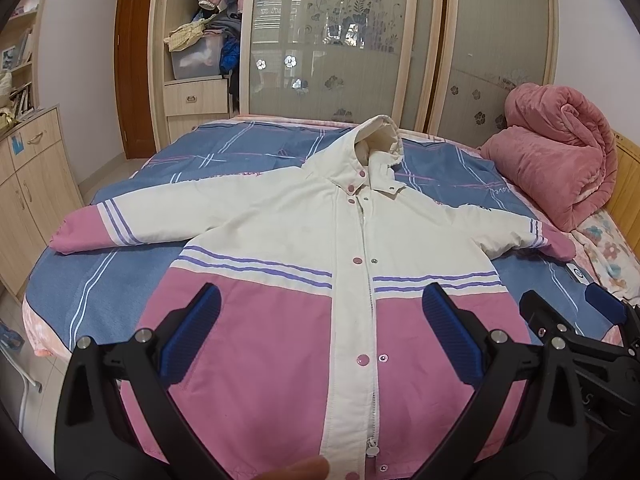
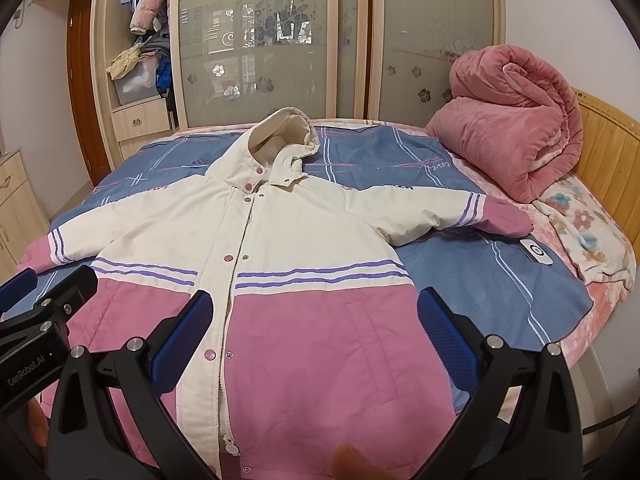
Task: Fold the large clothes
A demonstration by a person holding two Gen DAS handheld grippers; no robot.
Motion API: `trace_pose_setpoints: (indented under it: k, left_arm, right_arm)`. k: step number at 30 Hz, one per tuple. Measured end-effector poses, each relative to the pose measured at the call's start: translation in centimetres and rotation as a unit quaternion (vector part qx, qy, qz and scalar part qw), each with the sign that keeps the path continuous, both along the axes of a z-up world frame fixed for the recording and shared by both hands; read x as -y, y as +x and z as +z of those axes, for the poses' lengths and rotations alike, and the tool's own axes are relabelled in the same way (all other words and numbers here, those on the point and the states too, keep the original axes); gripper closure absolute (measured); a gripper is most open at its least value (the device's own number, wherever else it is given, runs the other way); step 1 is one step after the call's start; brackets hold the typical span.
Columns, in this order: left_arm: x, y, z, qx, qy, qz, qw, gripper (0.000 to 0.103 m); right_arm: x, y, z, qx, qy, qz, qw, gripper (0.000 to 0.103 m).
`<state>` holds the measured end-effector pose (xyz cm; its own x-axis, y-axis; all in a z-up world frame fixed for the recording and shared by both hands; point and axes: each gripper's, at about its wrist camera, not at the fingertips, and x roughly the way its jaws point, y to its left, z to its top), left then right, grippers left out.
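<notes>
A cream and pink hooded jacket (image 1: 312,240) lies flat and face up on the bed, zipped, sleeves spread to both sides, hood toward the wardrobe. It also shows in the right wrist view (image 2: 280,248). My left gripper (image 1: 320,320) is open and empty, hovering over the jacket's pink lower part near the hem. My right gripper (image 2: 312,320) is open and empty, over the jacket's lower right front. The right gripper shows at the right edge of the left wrist view (image 1: 576,320); the left one shows at the left edge of the right wrist view (image 2: 44,300).
The bed has a blue plaid cover (image 1: 240,152). A rolled pink blanket (image 1: 560,160) lies at the far right by the wooden headboard (image 2: 608,152). A wardrobe with glass sliding doors (image 1: 328,40) stands behind the bed. A wooden cabinet (image 1: 28,184) stands at the left.
</notes>
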<state>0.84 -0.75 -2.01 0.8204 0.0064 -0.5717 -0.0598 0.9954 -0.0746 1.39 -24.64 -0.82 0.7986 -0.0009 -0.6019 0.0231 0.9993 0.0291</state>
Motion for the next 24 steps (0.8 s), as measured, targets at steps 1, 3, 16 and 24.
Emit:
trace_pose_setpoints:
  k: [1, 3, 16, 24]
  left_arm:
    - [0.0, 0.0, 0.0, -0.001, 0.0, 0.0, 1.0, 0.002]
    - [0.0, 0.2, -0.1, -0.001, 0.0, 0.0, 1.0, 0.002]
    - [0.1, 0.9, -0.8, -0.011, 0.0, 0.002, 0.9999, 0.002]
    - [-0.7, 2.1, -1.6, -0.019, -0.013, 0.03, 0.9993, 0.002]
  right_arm:
    - [0.0, 0.0, 0.0, 0.0, 0.0, 0.0, 1.0, 0.001]
    - [-0.1, 0.1, -0.1, -0.001, 0.0, 0.001, 1.0, 0.001]
    - [-0.2, 0.9, -0.7, -0.012, -0.002, 0.004, 1.0, 0.001]
    - [0.8, 2.4, -1.6, -0.013, 0.004, -0.002, 1.0, 0.001]
